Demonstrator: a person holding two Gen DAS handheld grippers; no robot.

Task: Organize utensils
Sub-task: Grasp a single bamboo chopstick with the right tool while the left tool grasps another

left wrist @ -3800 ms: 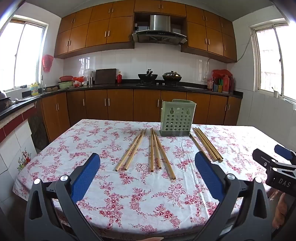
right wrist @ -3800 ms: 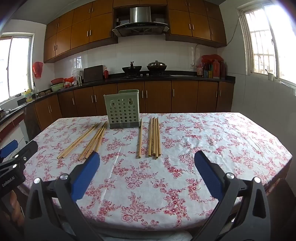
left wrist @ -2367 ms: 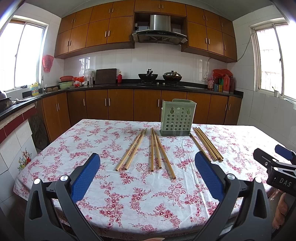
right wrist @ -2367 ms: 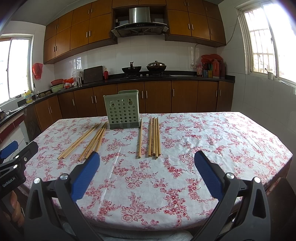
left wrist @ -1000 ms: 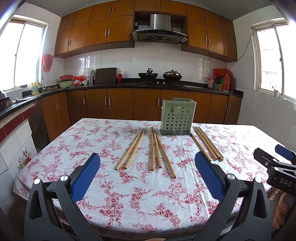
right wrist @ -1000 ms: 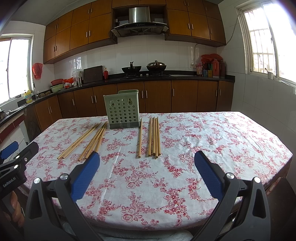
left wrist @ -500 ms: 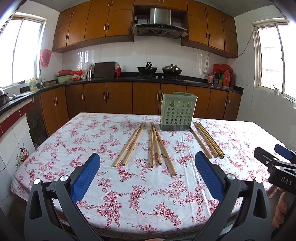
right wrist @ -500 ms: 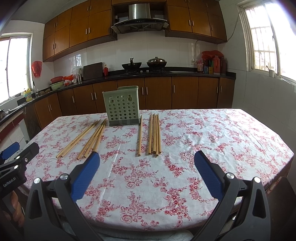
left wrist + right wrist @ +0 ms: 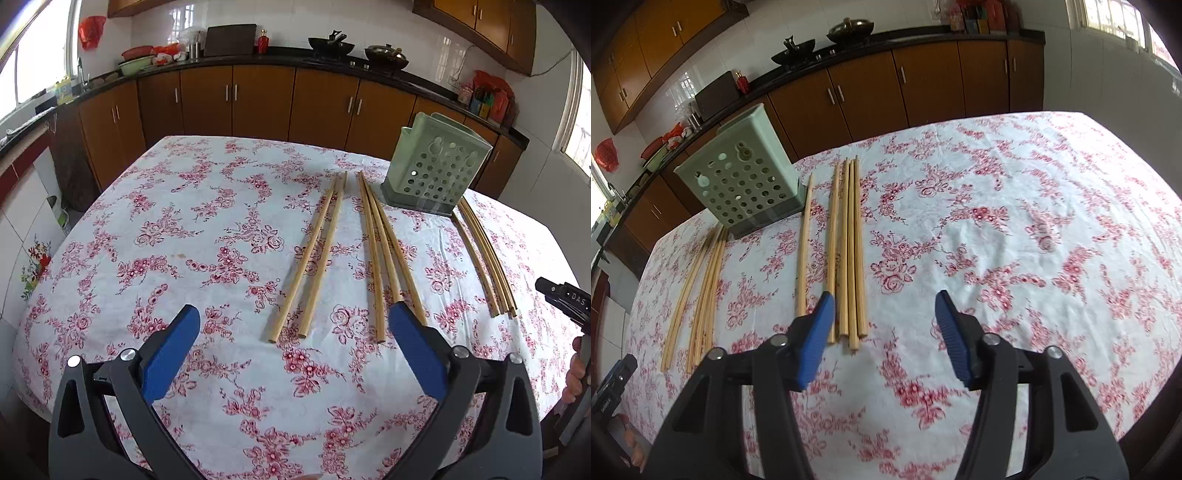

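Note:
Long wooden chopsticks lie in groups on a floral tablecloth. In the left wrist view a pair (image 9: 314, 254) and a group of three (image 9: 384, 247) lie ahead, with another bundle (image 9: 484, 258) to the right. A pale green perforated utensil holder (image 9: 436, 170) stands upright behind them. My left gripper (image 9: 291, 328) is open and empty, just short of the near chopstick ends. In the right wrist view my right gripper (image 9: 884, 314) is open and empty above the near ends of several chopsticks (image 9: 847, 251); the holder (image 9: 742, 188) stands at the far left.
The table (image 9: 184, 229) has its near edge just below both grippers. Brown kitchen cabinets and a dark counter (image 9: 258, 55) with pots run behind it. The right gripper's body (image 9: 565, 299) shows at the right edge of the left wrist view.
Both grippers have moved forward over the table and tilted down towards the chopsticks. The right gripper's jaws have narrowed somewhat. The chopsticks and holder have not moved.

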